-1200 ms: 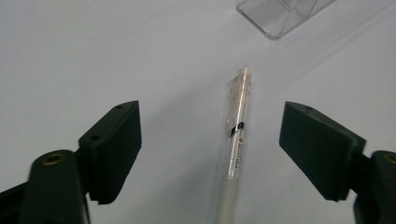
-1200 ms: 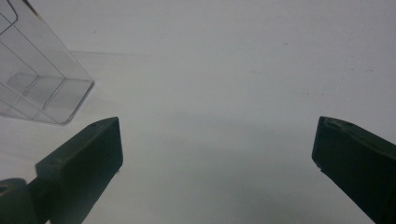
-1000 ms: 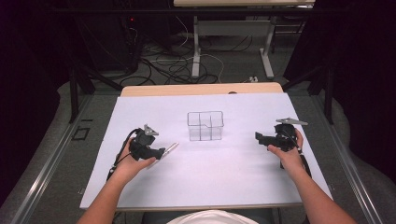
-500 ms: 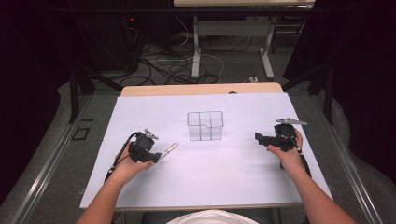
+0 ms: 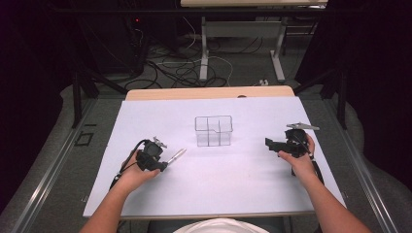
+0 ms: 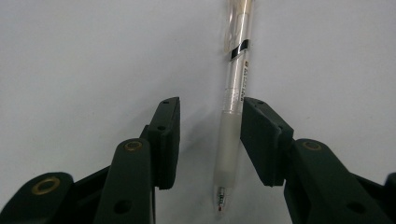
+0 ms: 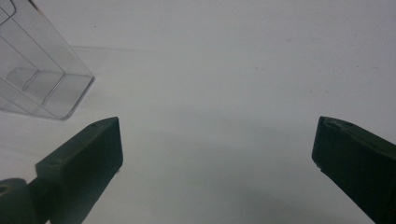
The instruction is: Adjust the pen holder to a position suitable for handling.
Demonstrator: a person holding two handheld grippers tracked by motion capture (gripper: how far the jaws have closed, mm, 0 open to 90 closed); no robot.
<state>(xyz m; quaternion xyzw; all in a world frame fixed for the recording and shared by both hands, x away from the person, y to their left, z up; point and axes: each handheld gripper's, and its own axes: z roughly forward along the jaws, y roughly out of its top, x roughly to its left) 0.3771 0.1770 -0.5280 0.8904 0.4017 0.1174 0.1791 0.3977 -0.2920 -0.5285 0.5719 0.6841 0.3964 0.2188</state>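
L claw point(image 6: 210, 135) straddled the pen point(image 6: 235, 107), jaws apart, not yet clamped.
Next, prob: close on barrel, lift twd clear organizer point(image 5: 214, 130) ahead; R claw point(image 7: 217, 154) wide apart, idle.

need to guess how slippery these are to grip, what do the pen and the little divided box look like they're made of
The pen looks like clear glossy plastic on the upper barrel, since its inside shows through, with a frosted, probably rubbery sleeve near the tip. The divided box looks like clear hard plastic, maybe acrylic: the sheet under it shows through its walls, and only its edges catch the light. The left gripper sits open around the pen.
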